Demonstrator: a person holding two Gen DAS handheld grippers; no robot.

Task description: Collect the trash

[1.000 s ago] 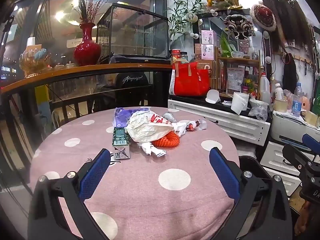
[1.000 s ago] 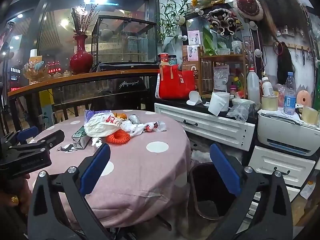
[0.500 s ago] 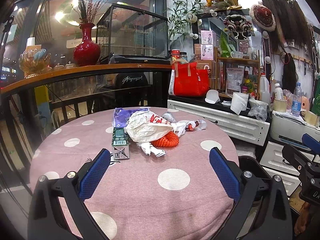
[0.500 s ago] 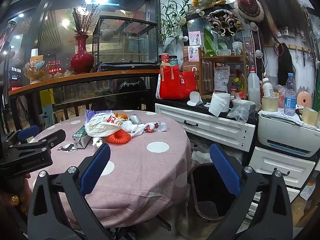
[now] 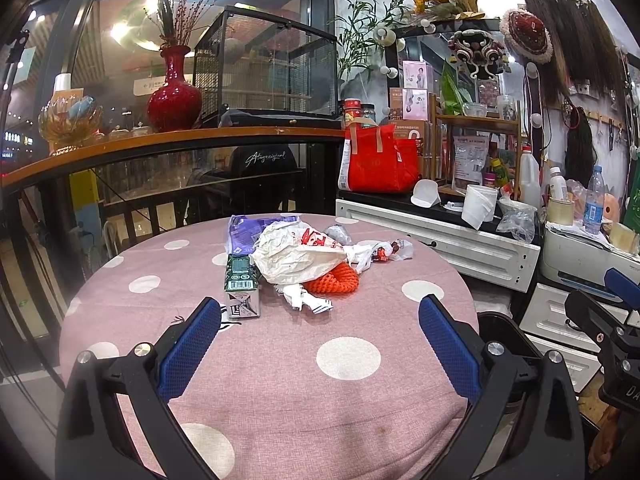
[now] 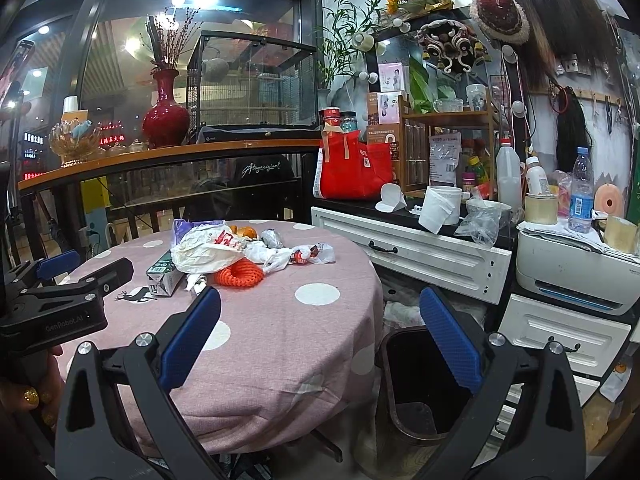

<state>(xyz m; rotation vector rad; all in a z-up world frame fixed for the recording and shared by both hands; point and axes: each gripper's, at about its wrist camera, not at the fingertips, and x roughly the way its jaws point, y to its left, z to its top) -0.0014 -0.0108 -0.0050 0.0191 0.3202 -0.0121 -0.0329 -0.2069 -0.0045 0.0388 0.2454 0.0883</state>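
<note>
Nothing on the bench (image 5: 280,380) has shifted since a second ago; both claws hang where they were, apart from a slight drift of the right one. Leftmost in the trash heap lies the green carton (image 5: 241,285), touching the crumpled white bag (image 5: 298,258), which drapes over the orange net (image 5: 334,280); a small wrapper (image 5: 390,251) trails off to the right. The left claw (image 5: 318,354) gapes wide and empty, short of the pile. The right claw (image 6: 320,344) is equally spread and empty, over the bench edge and the dark bin (image 6: 420,384) beside it. Pulling the bag could drag the net or wrapper off the edge, missing the bin. The carton may slip from the pads.
</note>
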